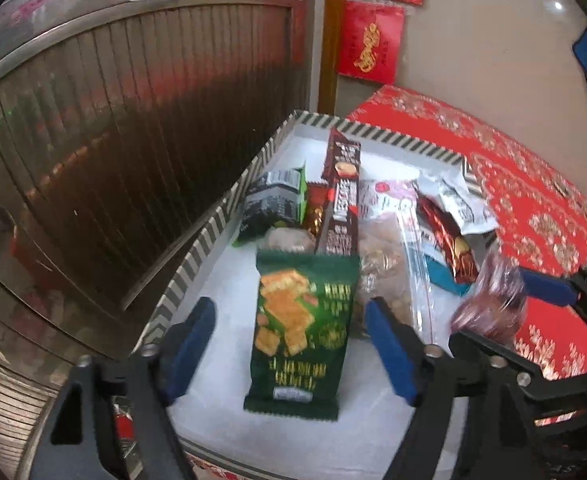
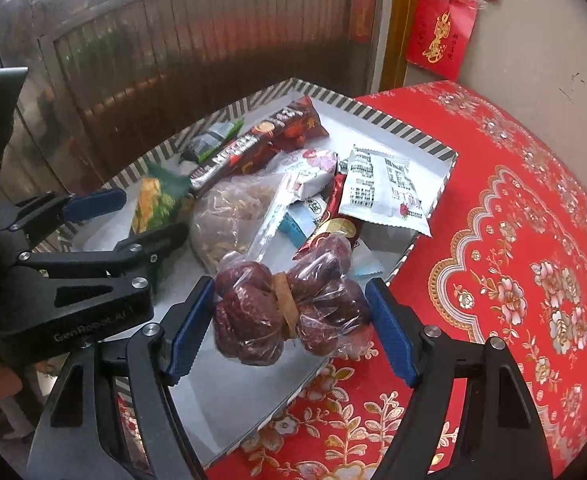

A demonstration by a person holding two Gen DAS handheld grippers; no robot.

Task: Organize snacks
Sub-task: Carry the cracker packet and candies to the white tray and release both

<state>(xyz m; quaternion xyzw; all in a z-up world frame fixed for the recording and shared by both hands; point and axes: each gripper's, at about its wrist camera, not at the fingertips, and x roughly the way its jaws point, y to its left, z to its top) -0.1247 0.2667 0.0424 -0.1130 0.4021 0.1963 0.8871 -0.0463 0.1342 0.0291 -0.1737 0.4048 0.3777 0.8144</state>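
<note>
A green cracker packet (image 1: 301, 332) lies flat on the white floor of a shallow box with a striped rim (image 1: 213, 220). My left gripper (image 1: 289, 308) is open around it, both blue pads clear of the packet. My right gripper (image 2: 289, 304) is shut on a clear bag of dark red dates (image 2: 253, 320) tied with a rubber band, held above the box's near right edge (image 2: 393, 124). In the left wrist view that bag (image 1: 489, 300) is blurred, between the right gripper's (image 1: 497, 308) fingers. In the right wrist view the left gripper (image 2: 153, 212) is over the green packet (image 2: 153, 200).
Piled in the box are a long brown biscuit pack (image 1: 341, 200), a clear bag of nuts (image 2: 233, 216), a white sachet (image 2: 385, 188) and several small packets. The box sits on a red floral tablecloth (image 2: 513, 260). A slatted metal door (image 1: 133, 140) stands behind it.
</note>
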